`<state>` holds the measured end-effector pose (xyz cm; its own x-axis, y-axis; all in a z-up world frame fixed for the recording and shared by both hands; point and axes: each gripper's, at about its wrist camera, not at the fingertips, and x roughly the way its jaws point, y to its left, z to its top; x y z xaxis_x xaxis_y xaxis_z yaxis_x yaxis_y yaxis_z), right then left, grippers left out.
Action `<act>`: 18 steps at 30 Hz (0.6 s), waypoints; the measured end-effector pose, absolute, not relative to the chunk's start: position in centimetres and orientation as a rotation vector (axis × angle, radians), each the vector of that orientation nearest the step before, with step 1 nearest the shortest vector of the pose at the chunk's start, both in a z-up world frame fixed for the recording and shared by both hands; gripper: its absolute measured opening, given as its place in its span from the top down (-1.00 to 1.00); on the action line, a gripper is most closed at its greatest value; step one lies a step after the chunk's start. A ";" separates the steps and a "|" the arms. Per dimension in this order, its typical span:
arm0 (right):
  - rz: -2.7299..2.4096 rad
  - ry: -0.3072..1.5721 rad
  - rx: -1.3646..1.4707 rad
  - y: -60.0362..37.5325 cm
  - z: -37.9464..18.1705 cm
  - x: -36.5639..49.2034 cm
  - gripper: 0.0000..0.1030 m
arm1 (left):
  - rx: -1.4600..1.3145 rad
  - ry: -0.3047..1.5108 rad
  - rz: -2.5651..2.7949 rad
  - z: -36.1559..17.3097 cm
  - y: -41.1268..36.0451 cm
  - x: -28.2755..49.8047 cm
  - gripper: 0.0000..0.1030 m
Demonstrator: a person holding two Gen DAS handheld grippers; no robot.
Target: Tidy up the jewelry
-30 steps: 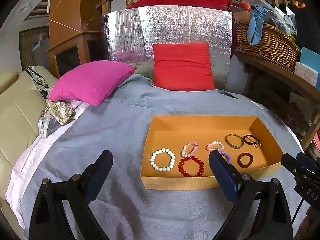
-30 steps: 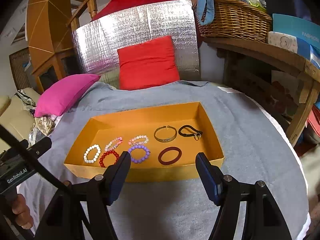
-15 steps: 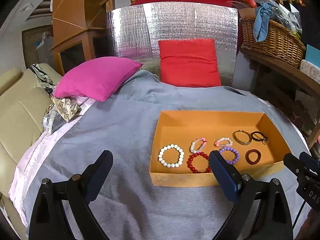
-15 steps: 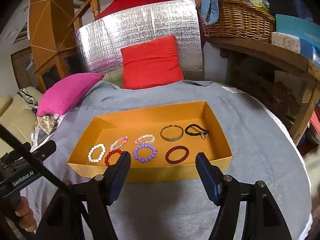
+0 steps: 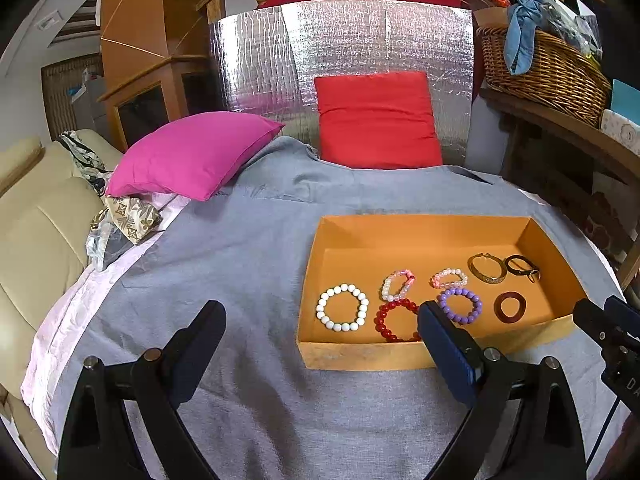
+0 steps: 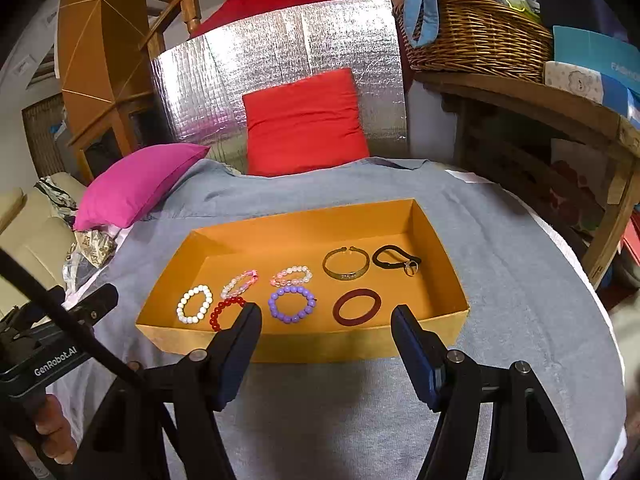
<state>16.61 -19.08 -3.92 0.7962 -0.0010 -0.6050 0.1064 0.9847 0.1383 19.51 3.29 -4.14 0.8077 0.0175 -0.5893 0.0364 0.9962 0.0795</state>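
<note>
An orange open box (image 5: 360, 354) (image 6: 320, 346) lies on a grey cloth and holds several bracelets: a white bead one (image 5: 342, 307) (image 6: 194, 304), a red bead one (image 5: 394, 320) (image 6: 224, 310), a purple bead one (image 5: 460, 305) (image 6: 292, 304), two pink ones, a gold bangle (image 6: 346, 268), a black band (image 6: 396, 260) and a dark red ring (image 6: 357, 307). My left gripper (image 5: 320, 320) is open, held before the box's near left corner. My right gripper (image 6: 326, 316) is open in front of the box's near wall. Neither holds anything.
A pink cushion (image 5: 192, 154) and a red cushion (image 5: 376, 120) lie at the back against a silver foil panel (image 6: 280, 64). A wicker basket (image 6: 476, 36) sits on a wooden shelf at right. A cream sofa (image 5: 36, 232) is at left. A hand (image 6: 48, 436) holds the left gripper.
The left wrist view has shifted slightly, so the box now sits further right in it. The right gripper drifted a little. Both stay open; the bracelets have not moved.
</note>
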 end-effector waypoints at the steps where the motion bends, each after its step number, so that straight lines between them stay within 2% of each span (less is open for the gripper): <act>1: -0.058 0.649 0.169 -19.1 -3.9 16.6 -0.38 | 0.089 0.631 -0.009 -4.1 3.3 19.5 -0.87; 18: -0.058 0.655 0.173 -19.1 -4.0 16.6 -0.38 | 0.092 0.640 -0.009 -4.3 3.3 19.6 -0.87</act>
